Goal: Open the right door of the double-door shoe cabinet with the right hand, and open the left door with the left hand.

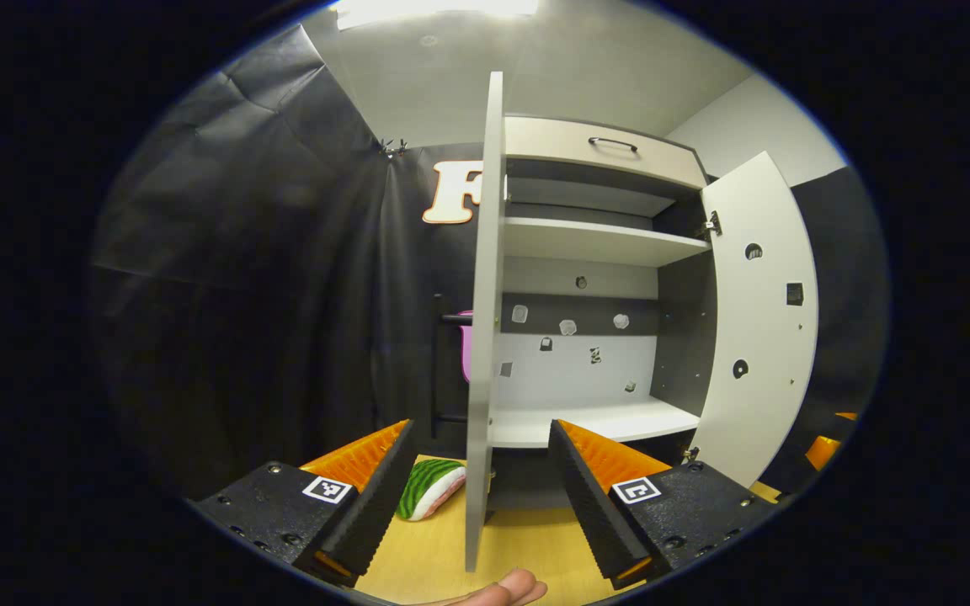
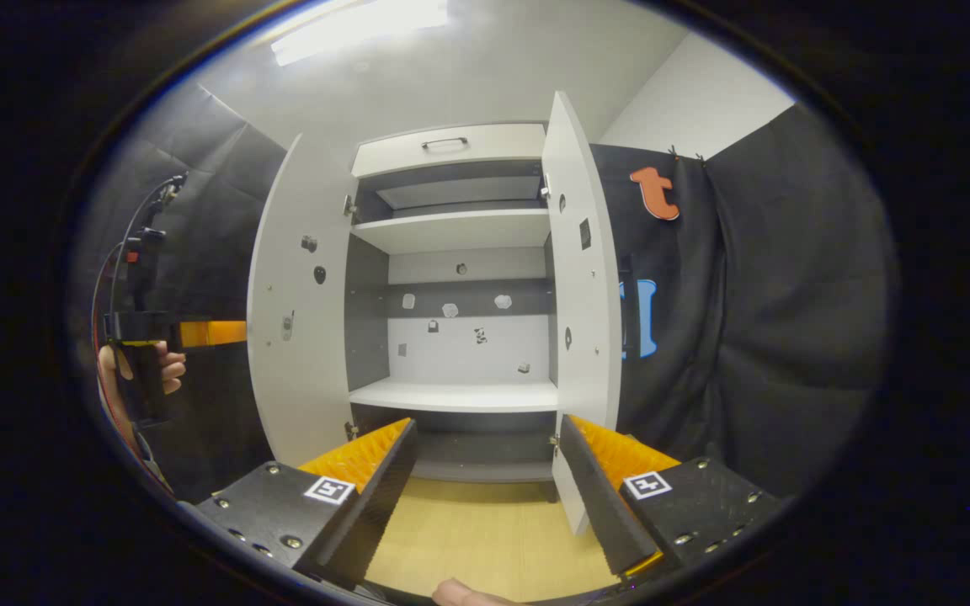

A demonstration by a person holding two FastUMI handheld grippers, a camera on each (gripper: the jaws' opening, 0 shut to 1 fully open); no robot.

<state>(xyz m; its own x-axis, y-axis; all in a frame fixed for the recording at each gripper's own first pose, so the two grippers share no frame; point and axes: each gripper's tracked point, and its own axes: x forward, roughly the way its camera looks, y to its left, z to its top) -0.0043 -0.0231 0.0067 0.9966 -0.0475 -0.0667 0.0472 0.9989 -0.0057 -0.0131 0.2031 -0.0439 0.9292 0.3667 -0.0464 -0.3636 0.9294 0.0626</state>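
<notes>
The shoe cabinet (image 2: 460, 252) stands with both doors swung out, its white shelves (image 2: 451, 396) bare. In the left gripper view the left door (image 1: 485, 337) shows edge-on, and its front edge stands between the wide-apart fingers of my left gripper (image 1: 485, 497), which is open and not pressing on it. The door's black bar handle (image 1: 443, 370) is just to the left. The right door (image 1: 759, 320) hangs open at the far right. My right gripper (image 2: 485, 497) is open, with the right door's (image 2: 582, 295) lower corner beside its right finger (image 2: 594, 497). A hand holds the left gripper (image 2: 144, 353) outside the left door (image 2: 300, 337).
A green-striped soft thing (image 1: 430, 488) lies on the wooden floor (image 1: 451, 555) left of the left door. Above the shelves sits a drawer (image 2: 447, 150) with a black handle. Black cloth walls close in on both sides.
</notes>
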